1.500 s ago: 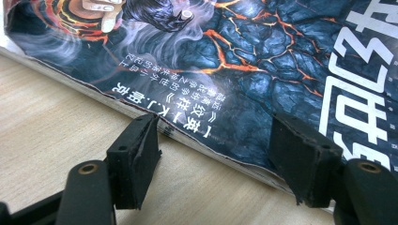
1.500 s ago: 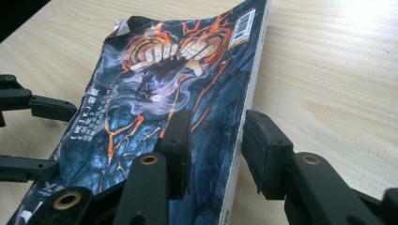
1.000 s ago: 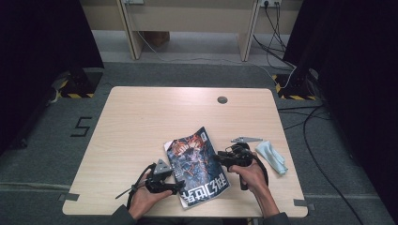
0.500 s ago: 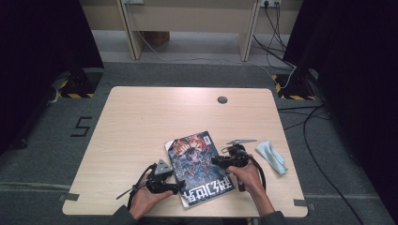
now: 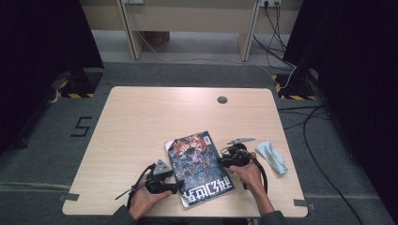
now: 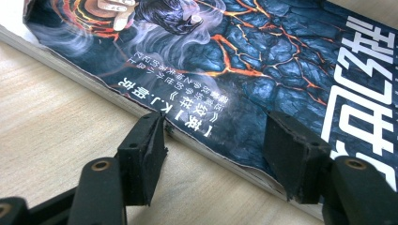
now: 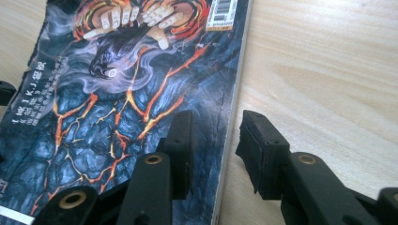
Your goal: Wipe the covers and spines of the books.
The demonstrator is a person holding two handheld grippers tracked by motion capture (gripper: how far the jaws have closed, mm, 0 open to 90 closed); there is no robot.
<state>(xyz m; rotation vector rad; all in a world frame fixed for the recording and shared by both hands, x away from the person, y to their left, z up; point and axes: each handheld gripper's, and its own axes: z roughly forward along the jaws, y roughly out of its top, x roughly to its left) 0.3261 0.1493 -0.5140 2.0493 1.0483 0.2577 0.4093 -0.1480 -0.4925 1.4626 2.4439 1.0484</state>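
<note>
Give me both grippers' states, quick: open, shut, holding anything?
Left gripper: open, jaws straddling the book's edge, closing in, no grip.
Right gripper: open, straddling the book's opposite edge, just opened wider, no grip.

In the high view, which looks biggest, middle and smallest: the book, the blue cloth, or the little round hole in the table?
1. The book looks biggest by far.
2. The blue cloth comes next.
3. The round hole looks smallest. It lies farther from the camera, which shrinks it a bit, but the order seems safe.

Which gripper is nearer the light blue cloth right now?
Right. The right gripper sits at the book's edge, just beside the cloth; the left gripper is across the book, farther away.
</note>
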